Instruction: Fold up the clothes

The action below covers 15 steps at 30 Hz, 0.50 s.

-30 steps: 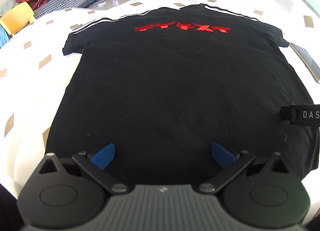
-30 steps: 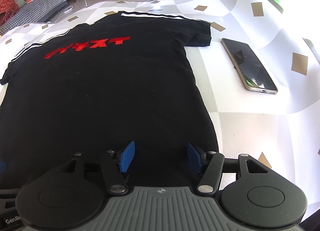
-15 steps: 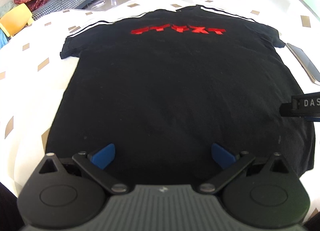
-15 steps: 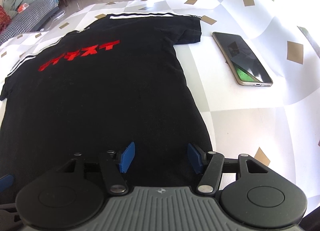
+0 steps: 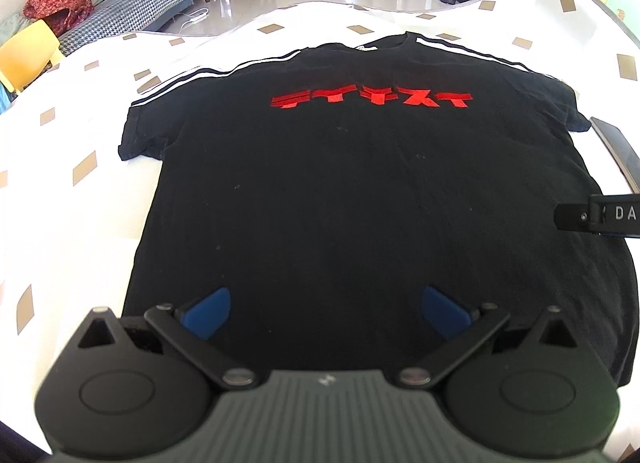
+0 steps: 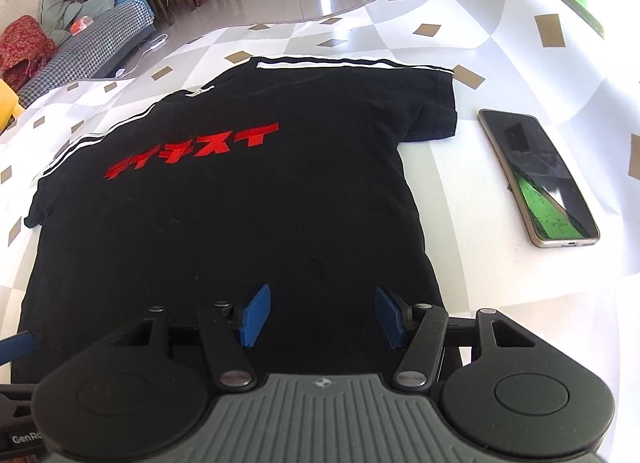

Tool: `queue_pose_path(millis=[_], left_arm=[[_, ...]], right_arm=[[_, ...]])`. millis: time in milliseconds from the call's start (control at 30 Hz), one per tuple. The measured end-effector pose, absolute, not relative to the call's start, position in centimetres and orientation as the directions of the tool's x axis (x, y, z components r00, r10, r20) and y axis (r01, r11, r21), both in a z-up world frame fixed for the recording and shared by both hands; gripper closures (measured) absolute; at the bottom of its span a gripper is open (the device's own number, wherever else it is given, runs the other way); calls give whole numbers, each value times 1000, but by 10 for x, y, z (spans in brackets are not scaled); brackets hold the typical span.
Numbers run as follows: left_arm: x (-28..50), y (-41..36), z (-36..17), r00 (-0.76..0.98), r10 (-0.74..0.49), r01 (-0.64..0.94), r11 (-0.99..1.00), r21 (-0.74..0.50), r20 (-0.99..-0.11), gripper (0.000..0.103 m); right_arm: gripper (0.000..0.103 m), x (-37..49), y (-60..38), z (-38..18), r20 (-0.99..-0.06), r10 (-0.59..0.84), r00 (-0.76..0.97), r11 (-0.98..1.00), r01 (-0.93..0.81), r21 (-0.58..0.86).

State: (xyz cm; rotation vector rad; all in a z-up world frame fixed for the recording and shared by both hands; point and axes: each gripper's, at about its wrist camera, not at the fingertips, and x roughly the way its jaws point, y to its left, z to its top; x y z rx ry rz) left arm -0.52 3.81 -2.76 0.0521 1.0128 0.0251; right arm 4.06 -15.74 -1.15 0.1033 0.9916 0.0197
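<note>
A black T-shirt (image 5: 352, 199) with red lettering and white shoulder stripes lies flat, front up, on a white checked tablecloth (image 5: 64, 223). My left gripper (image 5: 326, 313) hovers open above the shirt's lower left part, nothing between its blue fingers. My right gripper (image 6: 320, 315) stands open above the lower right part of the T-shirt (image 6: 224, 215), near its right side edge, also holding nothing. Part of the right gripper's body (image 5: 596, 217) shows at the right edge of the left wrist view. The shirt's bottom hem is hidden behind both gripper bodies.
A smartphone (image 6: 536, 175) lies on the cloth right of the shirt's right sleeve, its edge also visible as the phone (image 5: 616, 151). Beyond the table's far edge are a tiled floor, a checked sofa (image 5: 132, 11), a yellow chair (image 5: 24, 55) and dining chairs.
Both grippers have risen and pulled back a little from the shirt, so more of it and the room beyond shows. Jaws stay open; the shirt has not moved.
</note>
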Motion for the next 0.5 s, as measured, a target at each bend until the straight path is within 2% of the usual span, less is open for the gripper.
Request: queue_pose_path(millis=[500], left_arm=[[46,62,-23,487,62,-25,998,57,-871,0]], right_arm=[[47,86,-184,-11,-832,19,555,992,94,86]])
